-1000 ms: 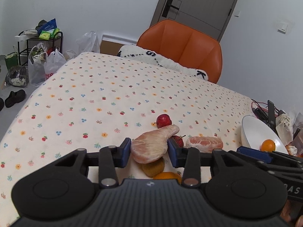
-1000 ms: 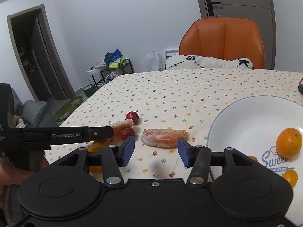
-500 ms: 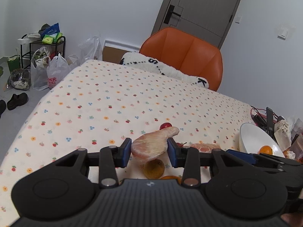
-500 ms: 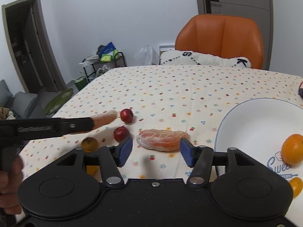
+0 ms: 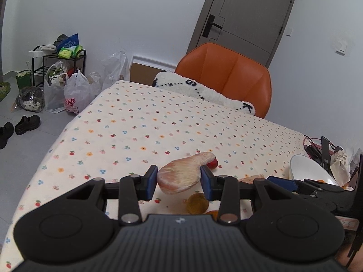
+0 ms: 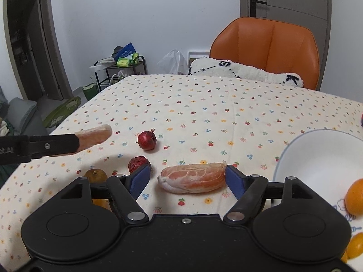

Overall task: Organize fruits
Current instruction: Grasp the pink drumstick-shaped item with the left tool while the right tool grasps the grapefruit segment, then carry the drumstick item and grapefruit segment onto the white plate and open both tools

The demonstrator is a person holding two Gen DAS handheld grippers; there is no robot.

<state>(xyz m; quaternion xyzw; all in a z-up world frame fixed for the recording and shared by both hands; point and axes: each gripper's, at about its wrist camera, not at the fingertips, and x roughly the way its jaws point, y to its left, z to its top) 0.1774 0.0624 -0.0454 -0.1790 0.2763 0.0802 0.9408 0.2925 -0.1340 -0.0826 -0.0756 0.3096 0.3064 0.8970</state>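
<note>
My left gripper (image 5: 178, 180) is shut on a peeled pink citrus segment (image 5: 181, 175) and holds it in the air above the flowered tablecloth; the right wrist view shows that same held segment (image 6: 95, 136) at the left. My right gripper (image 6: 187, 180) is open, low over the cloth. A second peeled segment (image 6: 192, 178) lies between its fingers. Two small red fruits (image 6: 147, 140) (image 6: 137, 163), a brownish-yellow fruit (image 6: 96, 175) and an orange one (image 6: 101, 204) lie to the left. The white bowl (image 6: 317, 158) on the right holds an orange (image 6: 355, 197).
An orange chair (image 5: 226, 77) with a white plush cushion (image 5: 204, 90) stands at the table's far side. Cables and clutter (image 5: 322, 149) lie behind the bowl. The table's left edge drops to a floor with bags (image 5: 72, 93), a rack and shoes.
My left gripper has lifted the held segment higher above the table. My right gripper has closed in on the lying segment, which now sits between its open fingers.
</note>
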